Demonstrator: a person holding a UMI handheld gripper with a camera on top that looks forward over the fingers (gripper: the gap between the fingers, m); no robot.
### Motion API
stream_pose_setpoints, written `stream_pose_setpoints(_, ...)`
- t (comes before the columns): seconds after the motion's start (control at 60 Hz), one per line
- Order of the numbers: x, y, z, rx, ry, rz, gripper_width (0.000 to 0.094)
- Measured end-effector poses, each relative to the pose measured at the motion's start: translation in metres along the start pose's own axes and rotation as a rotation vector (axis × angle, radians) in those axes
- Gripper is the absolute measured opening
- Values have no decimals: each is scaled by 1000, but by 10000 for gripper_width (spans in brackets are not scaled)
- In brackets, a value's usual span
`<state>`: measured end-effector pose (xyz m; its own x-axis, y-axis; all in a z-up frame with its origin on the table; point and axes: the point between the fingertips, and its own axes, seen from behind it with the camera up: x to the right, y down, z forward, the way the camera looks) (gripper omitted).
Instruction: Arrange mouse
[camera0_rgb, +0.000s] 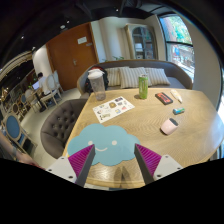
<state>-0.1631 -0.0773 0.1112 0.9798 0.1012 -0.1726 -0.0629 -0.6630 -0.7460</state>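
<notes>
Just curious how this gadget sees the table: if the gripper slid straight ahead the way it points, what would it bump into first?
Probably the light blue cloud-shaped mat, lying just ahead of the open gripper. Beyond it lies a printed sheet, though depth is hard to judge.

Green bottle (143, 86) beside striped sofa (125, 76)

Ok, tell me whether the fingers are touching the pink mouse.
Apart. The gripper view shows the pink mouse lying on the table beyond the open fingers, with bare wood between them.
</notes>
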Motion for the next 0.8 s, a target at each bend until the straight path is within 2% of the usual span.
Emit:
stream_pose_setpoints(0.283, 52, 18, 3, -1, 47, 5, 818)
stream_pose_setpoints(0.567, 166, 43, 27, 3, 162, -24, 817)
stream_pose_setpoints(0.8, 220, 30, 87, -22, 108, -88, 815)
